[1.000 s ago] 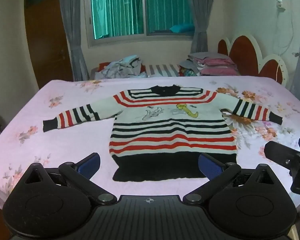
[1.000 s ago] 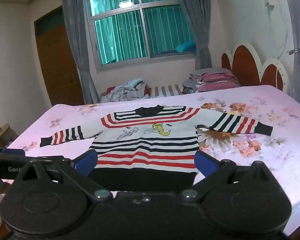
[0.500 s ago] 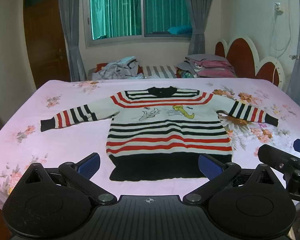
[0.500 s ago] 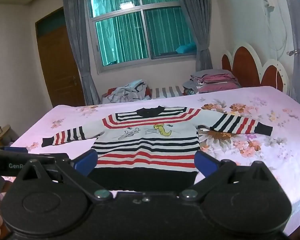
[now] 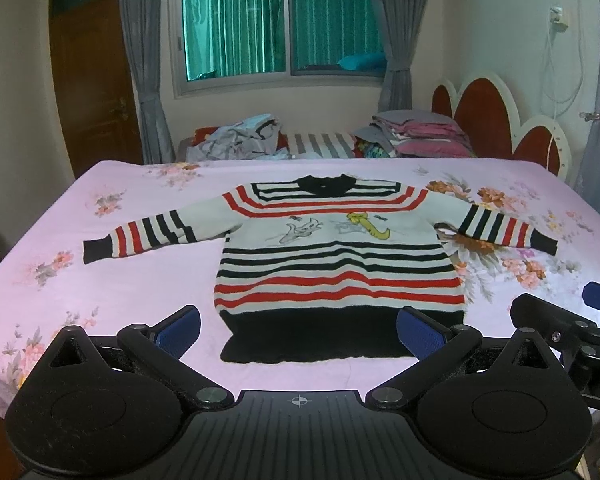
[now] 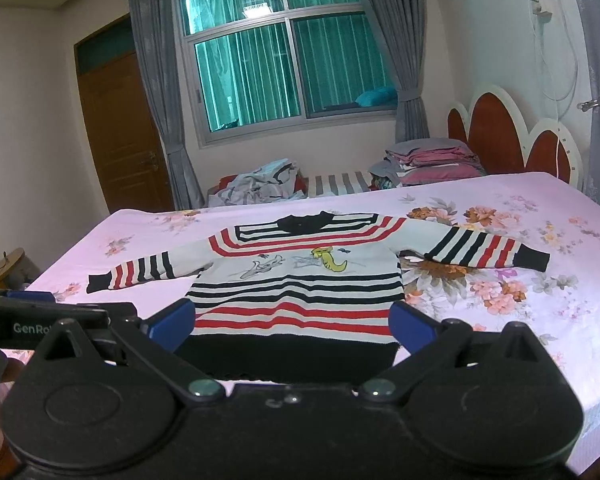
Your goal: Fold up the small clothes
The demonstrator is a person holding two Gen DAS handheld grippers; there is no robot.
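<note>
A small striped sweater (image 5: 336, 256), white with red and black bands and a black hem, lies flat and face up on the pink floral bed sheet (image 5: 140, 280), both sleeves spread out. It also shows in the right wrist view (image 6: 300, 284). My left gripper (image 5: 298, 330) is open and empty, held above the near bed edge in front of the hem. My right gripper (image 6: 290, 326) is open and empty, also just short of the hem. The right gripper's fingers (image 5: 548, 320) show at the left wrist view's right edge.
A heap of loose clothes (image 5: 240, 140) and a stack of folded bedding (image 5: 416, 132) lie beyond the far edge of the bed. A red and white headboard (image 5: 496, 120) stands at the right. A wooden door (image 5: 96, 92) is at the left.
Both grippers have drawn back and risen a little, so the sweater sits slightly farther off in both views. The sweater has not moved. Both grippers stay open.
</note>
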